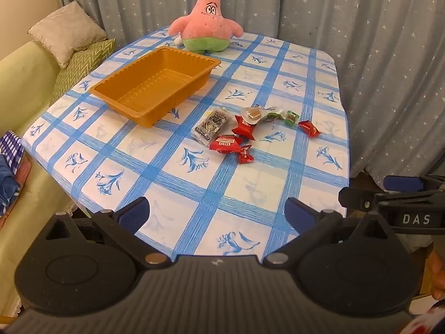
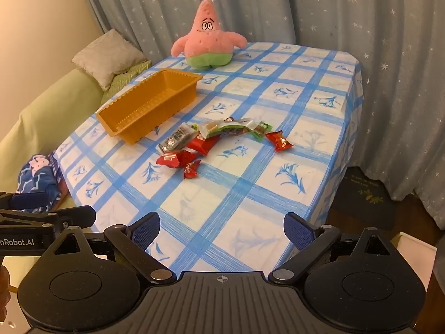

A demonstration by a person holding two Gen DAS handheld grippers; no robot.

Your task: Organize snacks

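An empty orange plastic tray (image 1: 155, 83) (image 2: 150, 105) sits on the left of the blue-checked table. A heap of wrapped snacks lies to its right: red packets (image 1: 243, 128) (image 2: 178, 158), a dark grey packet (image 1: 212, 125) (image 2: 176, 139), green-wrapped ones (image 1: 290, 117) (image 2: 236, 126) and a lone red candy (image 1: 310, 129) (image 2: 279, 140). My left gripper (image 1: 218, 213) is open and empty above the table's near edge. My right gripper (image 2: 222, 226) is open and empty, also at the near edge. Each gripper shows at the side of the other's view.
A pink star plush toy (image 1: 207, 22) (image 2: 208, 39) stands at the table's far end. A green sofa with cushions (image 1: 66, 30) (image 2: 107, 55) runs along the left. Starred curtains (image 1: 375, 41) hang behind and to the right. The table (image 1: 250, 194) drops off at right.
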